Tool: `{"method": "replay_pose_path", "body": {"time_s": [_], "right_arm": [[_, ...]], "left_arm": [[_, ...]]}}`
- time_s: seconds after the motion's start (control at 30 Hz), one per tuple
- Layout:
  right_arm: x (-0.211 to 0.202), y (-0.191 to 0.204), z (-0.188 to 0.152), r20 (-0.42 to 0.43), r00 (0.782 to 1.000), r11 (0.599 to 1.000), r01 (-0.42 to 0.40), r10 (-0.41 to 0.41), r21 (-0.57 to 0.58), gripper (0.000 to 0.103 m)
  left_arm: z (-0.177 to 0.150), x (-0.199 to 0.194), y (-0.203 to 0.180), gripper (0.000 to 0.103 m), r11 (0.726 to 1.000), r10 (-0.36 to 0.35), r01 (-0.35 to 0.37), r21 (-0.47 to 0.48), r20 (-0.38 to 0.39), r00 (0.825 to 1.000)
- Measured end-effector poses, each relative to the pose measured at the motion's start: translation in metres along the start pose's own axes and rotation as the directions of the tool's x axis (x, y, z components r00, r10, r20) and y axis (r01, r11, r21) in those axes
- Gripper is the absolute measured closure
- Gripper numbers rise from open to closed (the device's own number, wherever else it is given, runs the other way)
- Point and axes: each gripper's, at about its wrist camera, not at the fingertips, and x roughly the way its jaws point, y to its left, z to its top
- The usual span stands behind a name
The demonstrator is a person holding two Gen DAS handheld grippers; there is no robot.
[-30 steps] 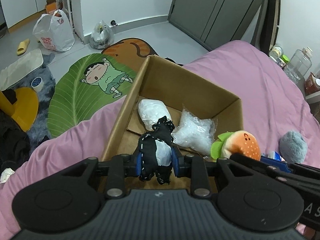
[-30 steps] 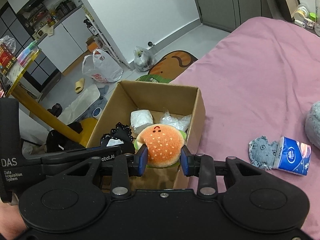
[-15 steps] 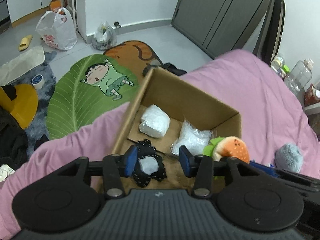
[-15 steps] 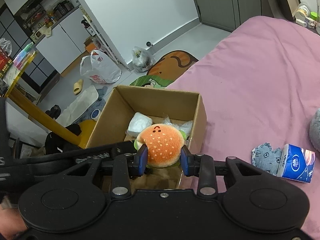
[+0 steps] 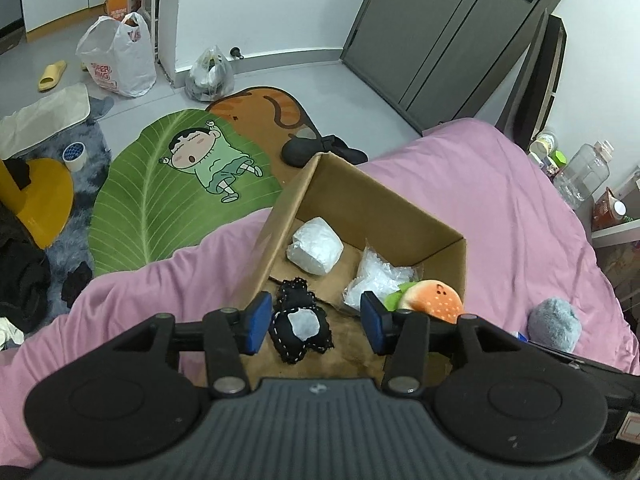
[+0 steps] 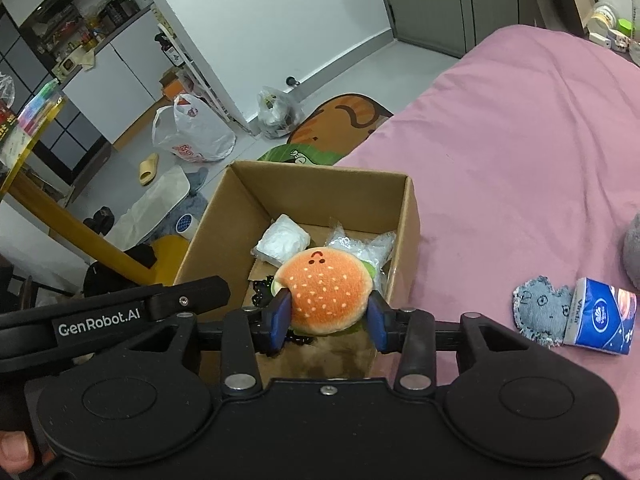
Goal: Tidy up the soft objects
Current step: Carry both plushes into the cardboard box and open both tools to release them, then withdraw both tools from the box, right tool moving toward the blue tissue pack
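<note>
An open cardboard box sits on the pink bed. In it lie a white wrapped bundle, a clear crinkled plastic bag and a black plush with a white patch. My left gripper hovers open above the black plush, its blue pads clear of it. An orange burger plush hangs over the box's near right corner. My right gripper has both pads on it, and its jaws are opening.
On the bed right of the box lie a blue tissue pack, a grey denim patch and a grey fluffy toy. Past the bed's edge the floor holds mats, plastic bags and a yellow table leg.
My left gripper let go of the black plush, which dropped onto the box floor, and then rose a little. My right gripper's pads have spread slightly around the burger plush.
</note>
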Motion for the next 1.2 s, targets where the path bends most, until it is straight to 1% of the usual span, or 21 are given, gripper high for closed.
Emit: {"method": "replay_pose_path", "body": {"time_s": [0.13, 0.17, 0.2, 0.23, 0.27, 0.3, 0.33, 0.4, 0.5, 0.6, 0.7, 1.13, 1.2], "right_arm": [[-0.007, -0.002, 0.000, 0.011, 1.000, 1.000, 0.006, -0.006, 0.014, 0.060], [-0.008, -0.002, 0.000, 0.014, 1.000, 1.000, 0.015, -0.015, 0.013, 0.057], [-0.010, -0.003, 0.000, 0.018, 1.000, 1.000, 0.020, -0.021, 0.013, 0.054], [-0.013, -0.004, -0.001, 0.023, 0.999, 1.000, 0.022, -0.022, 0.011, 0.053], [-0.015, -0.005, -0.001, 0.026, 0.999, 1.000, 0.022, -0.022, 0.010, 0.053], [-0.017, -0.005, -0.002, 0.026, 0.999, 1.000, 0.022, -0.022, 0.009, 0.051], [-0.020, -0.006, -0.002, 0.027, 0.999, 1.000, 0.022, -0.022, 0.007, 0.050], [-0.026, -0.008, -0.005, 0.030, 0.999, 1.000, 0.025, -0.025, 0.003, 0.043], [-0.034, -0.012, -0.009, 0.033, 0.999, 1.000, 0.017, -0.017, 0.011, 0.034], [-0.041, -0.016, -0.013, 0.035, 0.999, 1.000, 0.016, -0.016, 0.017, 0.030], [-0.049, -0.022, -0.017, 0.043, 0.999, 1.000, 0.015, -0.016, 0.027, 0.027], [-0.083, -0.045, -0.028, 0.080, 0.997, 0.999, 0.000, -0.004, 0.049, 0.024], [-0.088, -0.050, -0.029, 0.088, 0.996, 0.999, -0.005, 0.000, 0.054, 0.021]], "left_arm": [[-0.001, -0.005, 0.002, 0.048, 1.000, -0.003, 0.003, 0.000, 0.010, 1.000], [-0.001, -0.007, 0.002, 0.047, 1.000, -0.002, 0.002, 0.000, 0.014, 1.000], [-0.002, -0.009, 0.001, 0.043, 1.000, 0.002, -0.002, -0.001, 0.018, 1.000], [-0.002, -0.011, 0.001, 0.037, 1.000, 0.006, -0.006, 0.000, 0.023, 1.000], [-0.002, -0.013, 0.001, 0.033, 1.000, 0.015, -0.015, 0.001, 0.027, 1.000], [-0.003, -0.015, 0.000, 0.028, 1.000, 0.025, -0.025, 0.004, 0.033, 0.999], [-0.003, -0.017, 0.000, 0.025, 0.999, 0.034, -0.034, 0.007, 0.038, 0.999], [-0.004, -0.021, -0.003, 0.024, 0.998, 0.055, -0.056, 0.019, 0.044, 0.998], [-0.008, -0.025, -0.006, 0.023, 0.998, 0.058, -0.059, 0.030, 0.043, 0.997], [-0.010, -0.030, -0.009, 0.023, 0.998, 0.045, -0.047, 0.038, 0.041, 0.998], [-0.014, -0.038, -0.012, 0.023, 0.998, 0.048, -0.051, 0.046, 0.049, 0.998], [-0.028, -0.058, -0.033, 0.022, 0.993, 0.084, -0.088, 0.074, 0.058, 0.995], [-0.030, -0.061, -0.037, 0.022, 0.993, 0.089, -0.093, 0.078, 0.062, 0.994]]}}
